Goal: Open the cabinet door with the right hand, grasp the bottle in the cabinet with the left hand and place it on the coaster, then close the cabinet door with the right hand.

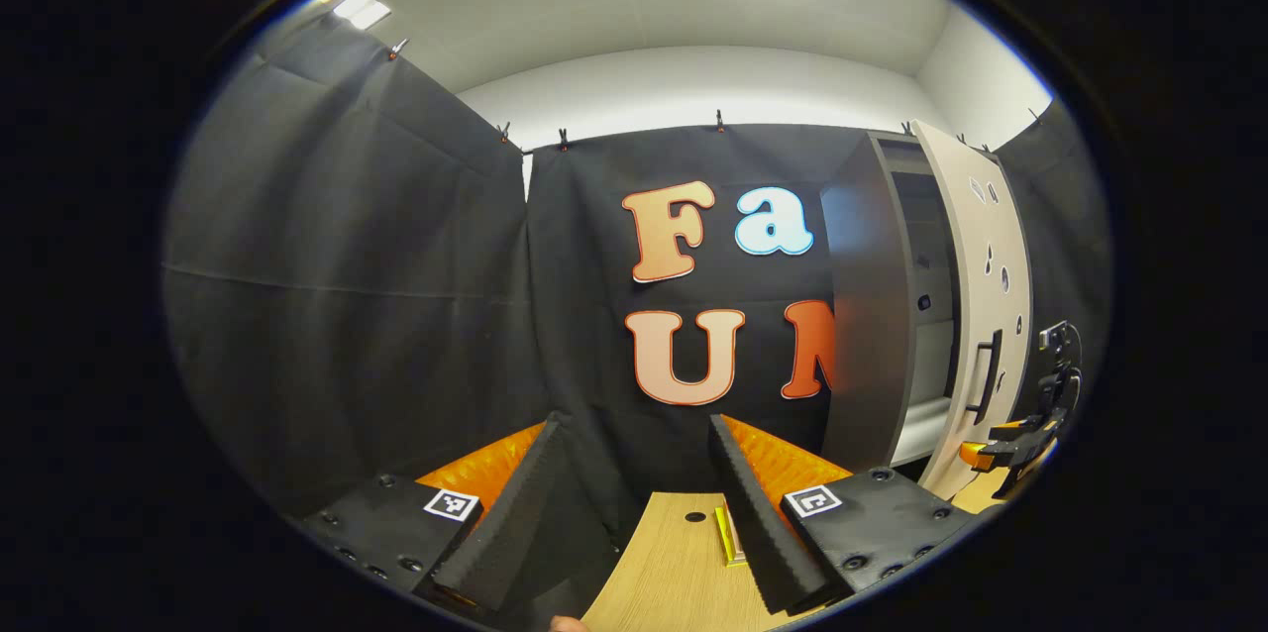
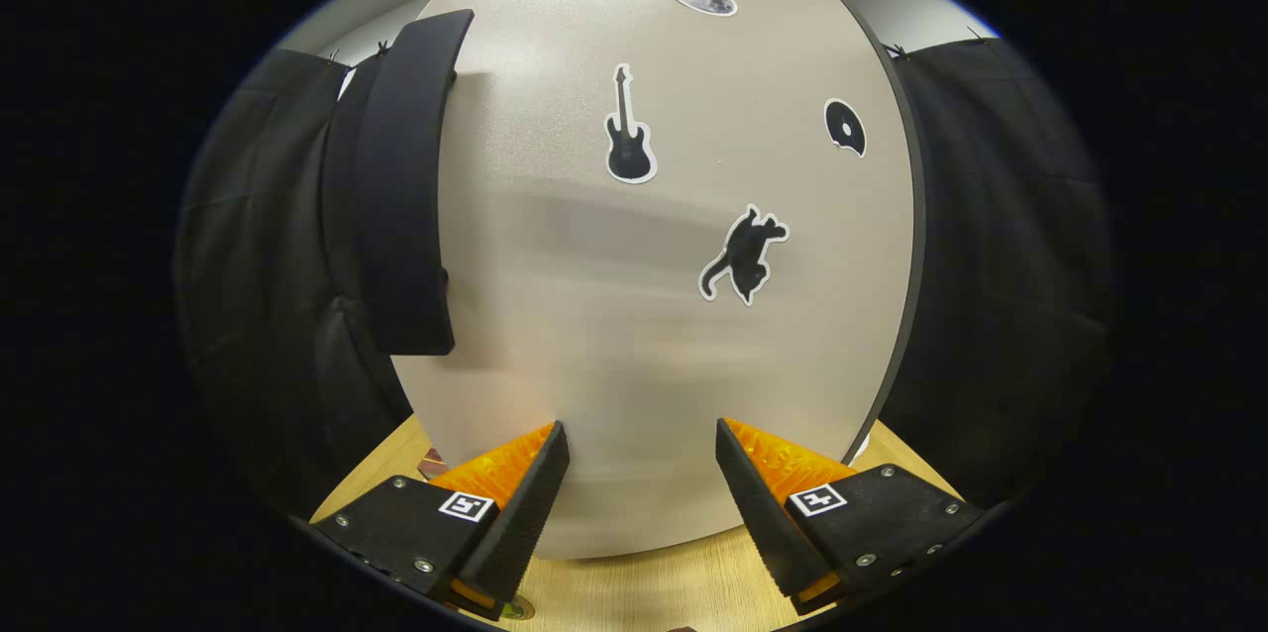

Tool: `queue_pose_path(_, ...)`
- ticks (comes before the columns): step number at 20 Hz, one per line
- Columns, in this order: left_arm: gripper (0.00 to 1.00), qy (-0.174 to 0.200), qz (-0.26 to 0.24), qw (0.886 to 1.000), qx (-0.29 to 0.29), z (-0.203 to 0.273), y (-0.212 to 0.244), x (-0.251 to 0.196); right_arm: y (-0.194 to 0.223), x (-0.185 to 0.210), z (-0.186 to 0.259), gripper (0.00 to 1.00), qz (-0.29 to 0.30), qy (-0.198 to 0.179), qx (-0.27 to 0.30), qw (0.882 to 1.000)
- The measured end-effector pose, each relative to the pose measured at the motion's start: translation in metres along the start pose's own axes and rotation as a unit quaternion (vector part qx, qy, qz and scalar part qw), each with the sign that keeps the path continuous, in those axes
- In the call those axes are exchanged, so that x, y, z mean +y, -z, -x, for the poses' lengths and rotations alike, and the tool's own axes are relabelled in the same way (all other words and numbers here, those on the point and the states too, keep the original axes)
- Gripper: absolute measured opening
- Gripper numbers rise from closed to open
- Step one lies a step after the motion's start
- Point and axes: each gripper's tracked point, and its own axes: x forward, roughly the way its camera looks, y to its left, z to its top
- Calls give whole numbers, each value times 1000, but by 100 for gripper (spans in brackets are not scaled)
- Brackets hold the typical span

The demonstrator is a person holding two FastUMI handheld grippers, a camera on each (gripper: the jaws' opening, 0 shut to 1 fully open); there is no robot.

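The grey cabinet (image 1: 862, 315) stands at the right of the left gripper view. Its beige door (image 1: 981, 295) is swung partly open, and the inside looks dark with pale shelves. The door's black handle (image 1: 988, 374) runs upright near its edge. My left gripper (image 1: 634, 424) is open over the wooden table, well left of the cabinet, with nothing between its fingers. In the right gripper view the sticker-covered door (image 2: 654, 295) is very close, with the handle (image 2: 401, 186) at upper left. My right gripper (image 2: 641, 426) is open, facing the door's flat front to the right of the handle.
The wooden table (image 1: 674, 573) has a small round hole (image 1: 695, 517) and a small yellow object (image 1: 731, 533) beside my left gripper's right finger. The other gripper (image 1: 996, 449) shows low beside the door. Black cloth walls close in behind and to the left.
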Motion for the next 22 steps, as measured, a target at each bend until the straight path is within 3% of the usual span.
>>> queue_pose_path(9, 94, 2, 1, 1000, 9, 0, 1, -2, 0, 3, -12, 93, 1, 5, 4, 1000)
queue_pose_path(16, 94, 25, 4, 1000, 12, -2, 0, -8, 0, 4, -17, 93, 3, -3, 13, 1000)
queue_pose_path(22, 96, 43, -5, 999, 9, -23, -17, -41, -21, -24, 19, 93, 22, -5, 19, 1000)
